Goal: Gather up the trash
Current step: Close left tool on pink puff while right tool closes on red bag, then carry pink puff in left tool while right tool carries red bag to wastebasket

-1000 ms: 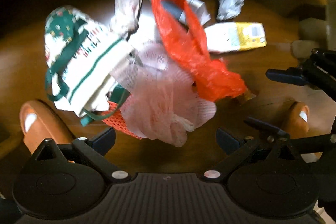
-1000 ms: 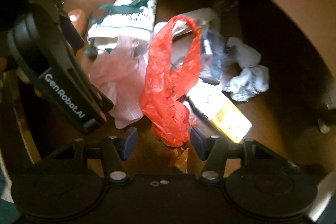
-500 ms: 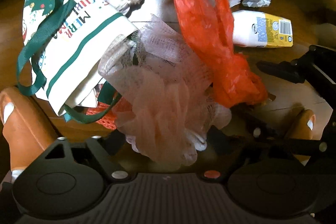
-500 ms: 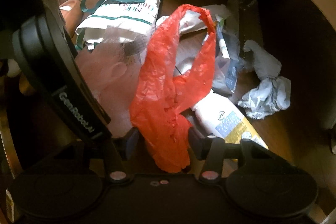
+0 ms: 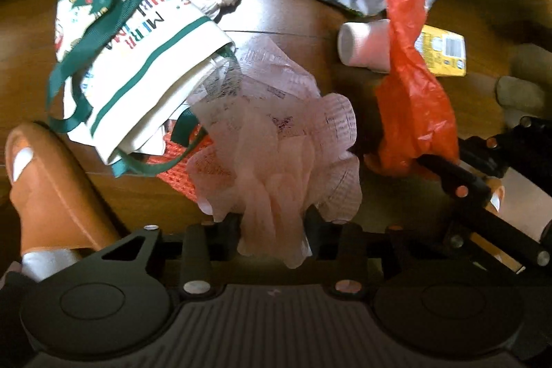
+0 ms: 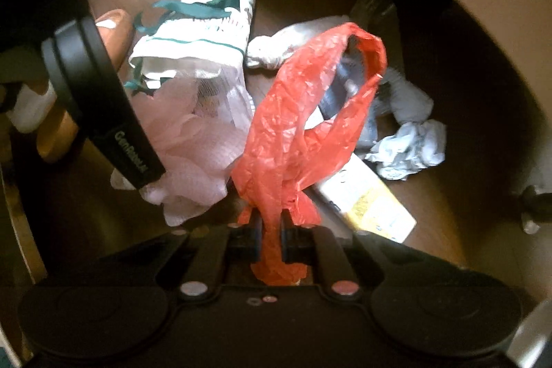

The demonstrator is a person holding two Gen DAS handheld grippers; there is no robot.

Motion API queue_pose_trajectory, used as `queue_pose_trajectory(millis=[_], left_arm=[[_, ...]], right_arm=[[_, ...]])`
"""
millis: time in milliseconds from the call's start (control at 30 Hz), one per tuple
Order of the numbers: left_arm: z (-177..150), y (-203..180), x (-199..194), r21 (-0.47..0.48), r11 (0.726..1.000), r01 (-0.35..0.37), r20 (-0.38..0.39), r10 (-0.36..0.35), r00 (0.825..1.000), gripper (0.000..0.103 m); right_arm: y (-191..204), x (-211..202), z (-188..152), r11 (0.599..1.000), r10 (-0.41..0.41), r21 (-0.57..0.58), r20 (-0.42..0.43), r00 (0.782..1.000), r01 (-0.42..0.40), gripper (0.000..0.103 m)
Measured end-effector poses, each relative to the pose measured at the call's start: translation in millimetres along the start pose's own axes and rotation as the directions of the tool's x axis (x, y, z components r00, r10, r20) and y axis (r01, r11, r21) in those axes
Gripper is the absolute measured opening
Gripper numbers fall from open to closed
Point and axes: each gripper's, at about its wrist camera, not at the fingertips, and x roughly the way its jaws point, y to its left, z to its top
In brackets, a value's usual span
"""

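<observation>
The left tongs had just been closing and gripped the near end of the pink mesh; the pads pressed into the bunched netting. The mesh ran directly away from the tongs along their pointing line, its far end tucked against the mouth of the tote on the wooden floor. Any lift would therefore draw the mesh away from the tote and off the orange netting beneath it.

The right tongs had also just been closing and were almost fully closed on the lower end of the red bag. The bag's long axis ran up and away from these tongs, with its handle loop at the far end, draped over the carton and the grey wrapper. In the left view the right tongs stood just beside the mesh, to its right.

Each piece of trash lay nearest the hand that held it. The judged next move was a straight lift by both hands, kept apart so the bag would not catch the mesh. The crumpled paper lay further right, clear of both grips.
</observation>
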Motion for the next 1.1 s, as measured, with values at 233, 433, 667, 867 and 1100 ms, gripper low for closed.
queue_pose_trajectory(millis=[233,433,667,867,1100], left_arm=[[-26,-6,-47,-0.003,1.0,-0.025,0.066,0.025,0.998,0.033],[-57,-15,-96,0.012,0.999,-0.033,0.163,0.031,0.986,0.033],[-100,-33,-167,0.077,0.997,0.004,0.33,-0.029,0.944,0.033],[-140,-51,-233,0.151,0.988,0.021,0.48,-0.092,0.872,0.033],[-174,-93,-307,0.245,0.969,0.03,0.602,-0.177,0.779,0.033]], right_arm=[[2,-67,-3,0.994,-0.05,0.097,0.056,0.997,0.044,0.008],[9,-133,-9,0.971,-0.106,0.229,0.131,0.986,0.074,0.008],[21,-221,-29,0.936,-0.191,0.337,0.233,0.954,0.105,0.008],[20,-301,-59,0.895,-0.275,0.43,0.322,0.906,0.12,0.008],[11,-391,-96,0.855,-0.377,0.503,0.43,0.82,0.129,0.008]])
